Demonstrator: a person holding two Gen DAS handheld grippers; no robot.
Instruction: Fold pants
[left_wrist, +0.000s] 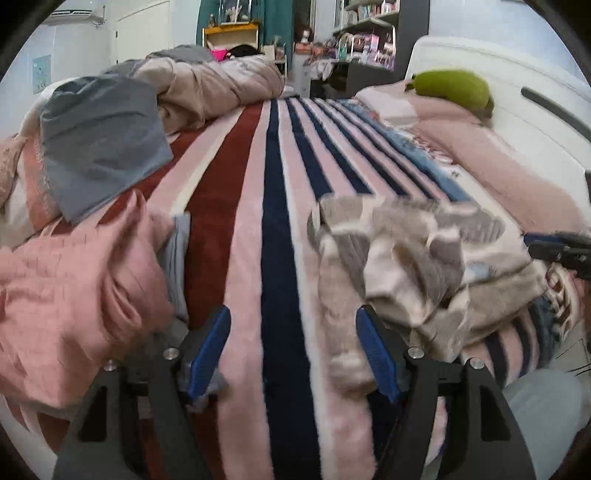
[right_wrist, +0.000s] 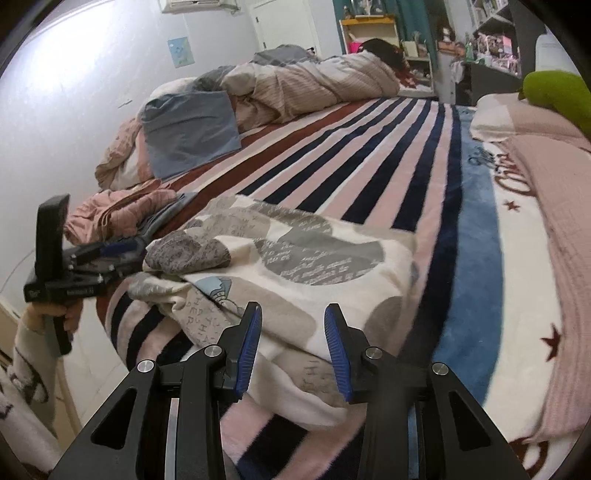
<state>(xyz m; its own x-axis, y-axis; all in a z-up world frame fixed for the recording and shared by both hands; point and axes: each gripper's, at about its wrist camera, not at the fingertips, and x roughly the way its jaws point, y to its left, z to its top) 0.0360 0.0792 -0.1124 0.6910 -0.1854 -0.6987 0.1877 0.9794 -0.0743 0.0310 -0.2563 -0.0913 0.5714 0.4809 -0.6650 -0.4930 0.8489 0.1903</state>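
The pants (right_wrist: 295, 258) are cream with grey printed patches and lie crumpled on the striped blanket (right_wrist: 362, 155) near the bed's front edge. They also show in the left wrist view (left_wrist: 406, 258), to the right of my left gripper. My left gripper (left_wrist: 293, 354) is open and empty above the blanket, just left of the pants; it also shows in the right wrist view (right_wrist: 122, 251). My right gripper (right_wrist: 293, 350) is open, its jaws on either side of the pants' near edge, not closed on it. Its tip shows at the right edge of the left wrist view (left_wrist: 554, 247).
A pink garment (left_wrist: 74, 288) and a folded grey piece (left_wrist: 177, 258) lie at the left. A grey-blue pillow (left_wrist: 103, 144) and beige duvet (left_wrist: 214, 88) sit further back. A pink pillow (right_wrist: 546, 206) and green plush (right_wrist: 554, 96) lie right. Shelves stand behind.
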